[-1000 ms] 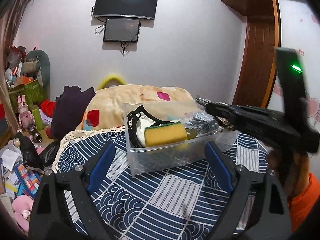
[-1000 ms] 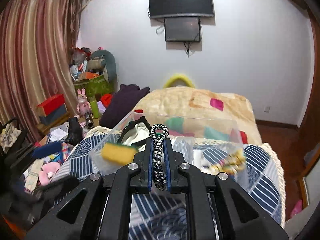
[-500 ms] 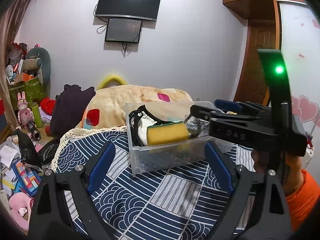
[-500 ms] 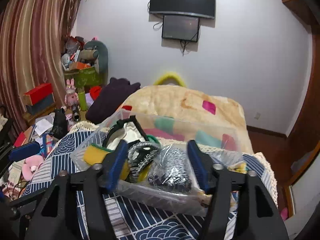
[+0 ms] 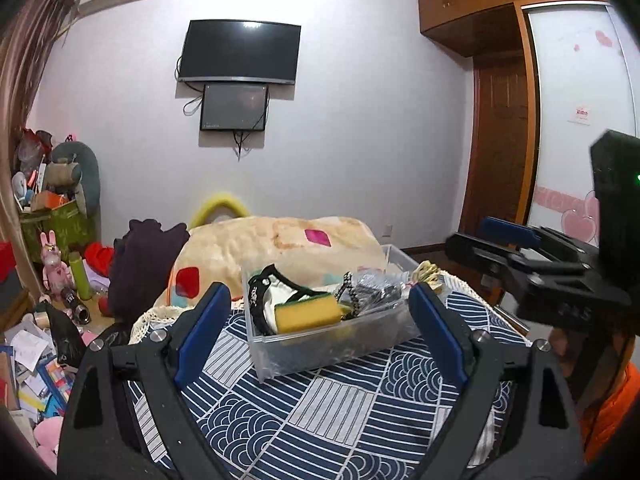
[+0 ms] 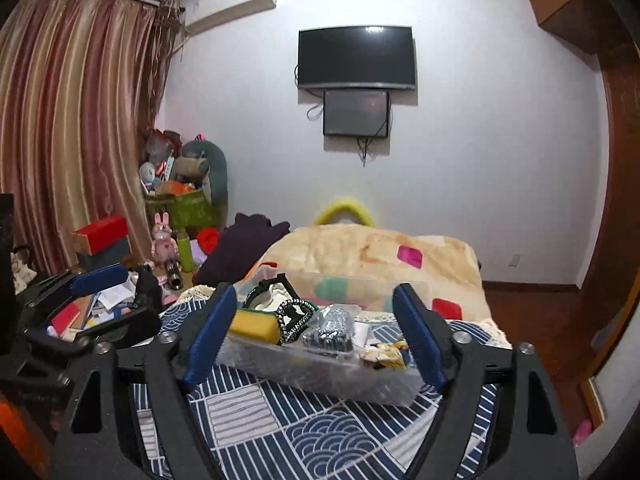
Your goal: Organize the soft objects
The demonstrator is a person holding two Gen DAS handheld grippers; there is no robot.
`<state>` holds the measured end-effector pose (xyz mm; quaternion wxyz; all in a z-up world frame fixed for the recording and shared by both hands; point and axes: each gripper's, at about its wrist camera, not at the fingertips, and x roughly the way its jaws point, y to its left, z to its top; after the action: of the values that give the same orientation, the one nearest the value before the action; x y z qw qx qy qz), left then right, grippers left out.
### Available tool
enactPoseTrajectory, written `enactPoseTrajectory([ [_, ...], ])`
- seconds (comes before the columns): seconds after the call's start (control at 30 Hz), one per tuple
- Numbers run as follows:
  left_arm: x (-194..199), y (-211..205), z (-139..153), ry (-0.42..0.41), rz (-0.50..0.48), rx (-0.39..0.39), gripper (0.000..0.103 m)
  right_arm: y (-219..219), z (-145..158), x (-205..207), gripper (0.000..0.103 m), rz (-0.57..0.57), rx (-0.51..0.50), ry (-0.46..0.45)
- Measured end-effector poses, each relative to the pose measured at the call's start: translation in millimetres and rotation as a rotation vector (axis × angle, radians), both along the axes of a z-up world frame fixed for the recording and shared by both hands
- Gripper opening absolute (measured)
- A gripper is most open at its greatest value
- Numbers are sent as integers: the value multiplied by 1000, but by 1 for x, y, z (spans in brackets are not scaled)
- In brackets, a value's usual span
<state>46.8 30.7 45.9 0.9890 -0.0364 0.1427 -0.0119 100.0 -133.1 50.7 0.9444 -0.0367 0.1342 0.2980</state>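
Note:
A clear plastic bin (image 5: 320,350) (image 6: 320,376) stands on the blue patterned tablecloth (image 5: 320,420). It holds a yellow sponge (image 5: 306,312) (image 6: 254,324), a black-and-white braided rope (image 6: 294,318), a black-and-white cloth item (image 5: 266,294) and a silvery bag (image 5: 376,286) (image 6: 330,330). My left gripper (image 5: 318,328) is open and empty in front of the bin. My right gripper (image 6: 312,336) is open and empty, raised in front of the bin; it shows at the right in the left wrist view (image 5: 540,276).
A bed with a beige blanket (image 5: 280,248) lies behind the table. Toys, boxes and papers clutter the floor at the left (image 5: 40,320). A yellowish object (image 6: 386,350) lies at the bin's right end. A wooden door (image 5: 504,152) is at the right.
My right gripper opened and let the braided rope go into the bin, then drew back and up. My left gripper stayed open and rose slightly.

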Motion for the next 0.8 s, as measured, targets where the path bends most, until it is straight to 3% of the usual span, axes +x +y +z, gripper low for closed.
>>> enactPoseTrajectory([
  [0.1,-5,-3,4,-14,0,-2,94,-8,3,-9,83,-21,26,-26],
  [0.17,-10,-4,6,-25,4,0,101,-13,4,-15,85,-28,39,-27],
  [0.47,-23,-9,2,-44,4,9,102,-25,-8,-27,98,-55,73,-24],
  [0.8,-26,-12,-5,-36,6,12,102,-28,-13,-30,98,-65,81,-26],
])
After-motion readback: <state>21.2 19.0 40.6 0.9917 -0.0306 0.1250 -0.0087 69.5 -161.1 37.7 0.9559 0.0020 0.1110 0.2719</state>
